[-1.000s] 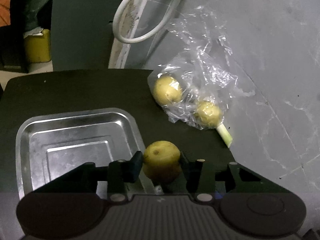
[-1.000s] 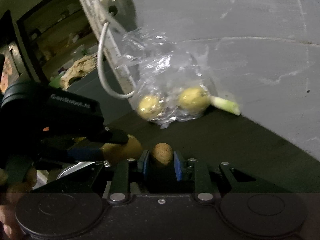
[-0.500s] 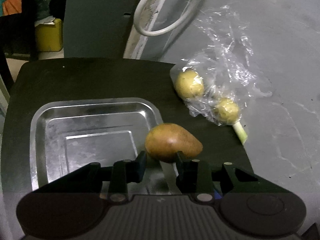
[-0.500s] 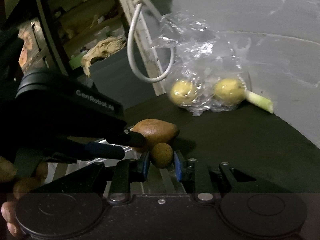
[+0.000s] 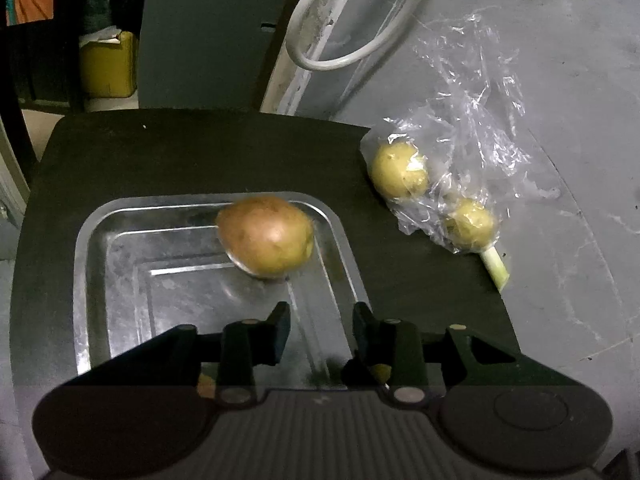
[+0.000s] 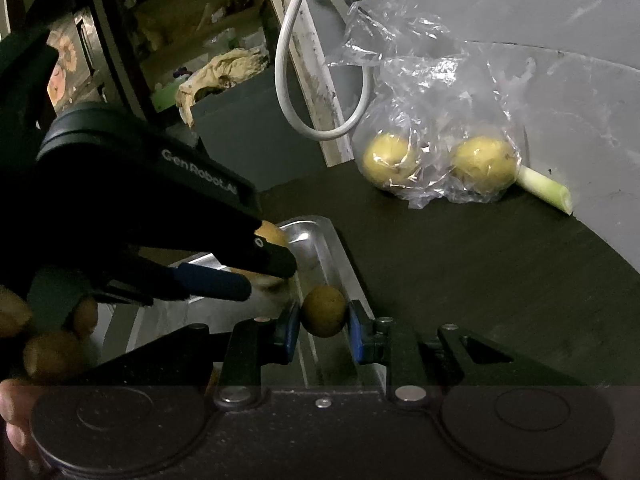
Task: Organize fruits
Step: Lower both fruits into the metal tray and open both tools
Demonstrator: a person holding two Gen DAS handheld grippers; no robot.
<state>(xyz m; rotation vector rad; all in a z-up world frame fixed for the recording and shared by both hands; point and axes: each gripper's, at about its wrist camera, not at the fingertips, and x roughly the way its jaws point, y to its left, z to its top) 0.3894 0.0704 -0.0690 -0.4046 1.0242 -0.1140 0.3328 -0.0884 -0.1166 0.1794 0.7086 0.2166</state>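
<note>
In the left wrist view the left claw hangs with its two fingers apart and nothing between them, above the near right part of a metal tray that lies on a dark surface. A large brownish-yellow fruit sits in the tray toward its far right corner, at about 11 o'clock from the claw and blurred at its edges. Off the tray, at 2 o'clock, a crumpled clear plastic bag rests at the far right edge of the surface; two smaller yellow fruits show through it — one nearer the tray, the other at 4 o'clock from the first. A pale green stalk pokes out just beside the second fruit. A white cable loops at 12 o'clock above a grey floor. In the right wrist view the right claw is clamped on a small round brown fruit, held over the tray's right rim. The left claw's black body reaches in from 9 o'clock, its tips over the tray, and a person's fingers wrap its handle at the lower left. The bag with its two yellow fruits lies at 1 o'clock, well apart from the right claw — the stalk juts out to the bag's right.
</note>
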